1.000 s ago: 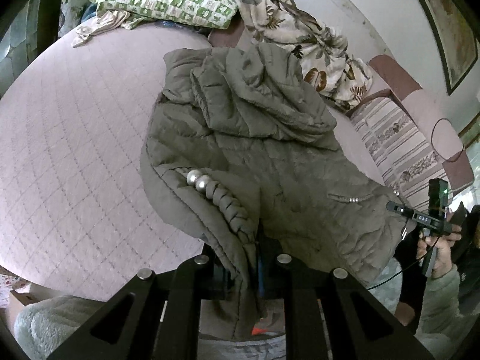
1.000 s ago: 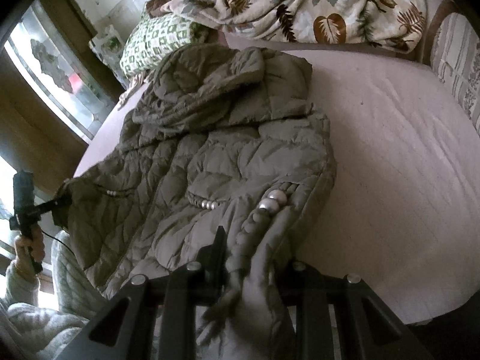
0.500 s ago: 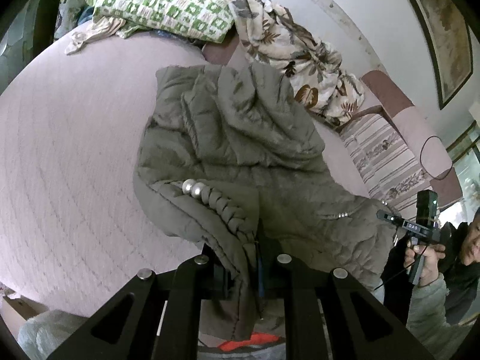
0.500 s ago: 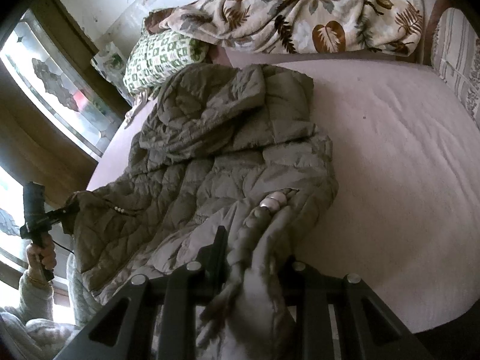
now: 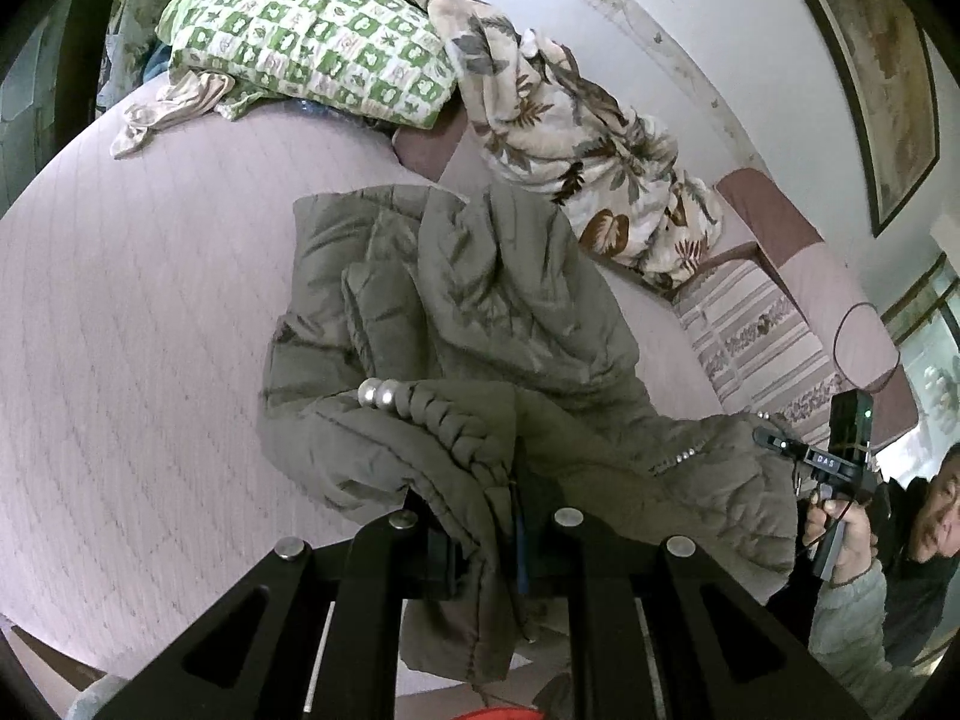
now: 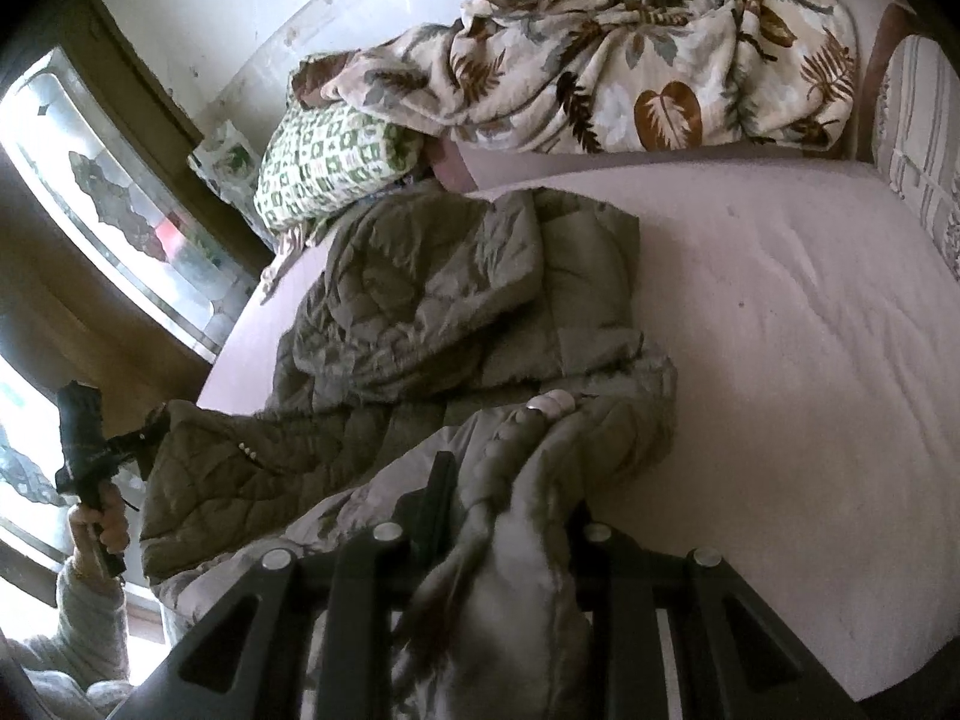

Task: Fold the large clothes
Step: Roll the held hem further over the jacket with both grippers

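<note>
Coat (image 5: 456,324) lies on the bed (image 5: 138,324), hood end toward the green pillow (image 5: 312,42) and the leaf-print blanket (image 5: 576,144); hem end is off the sheet, hanging from both tongs.

Left tongs (image 5: 510,516): pressed together, pinching the hem corner by the ribbed trim with the two pearl buttons (image 5: 381,393). Right tongs (image 6: 498,516): pinching the other hem corner, thick wad of fabric plus fur trim bunched between the jaws. In the left view the right tongs also show at the far hem corner (image 5: 774,441), held by the person's hand (image 5: 837,531).

Judged step: bottom half being carried up and over toward the hood for a crosswise fold.

To do it well:
- Both corners should travel level and at equal pace, else the hem lands skewed.
- Hem between the tongs wants mild tension; padded fabric sags in the middle and traps air.
- Lift high enough that the loose lining clears the lower layer, otherwise it drags and rucks.
- Land the hem square on the hood line, then release.
- Right grip looks bulky; slip risk if tugged sideways.
</note>
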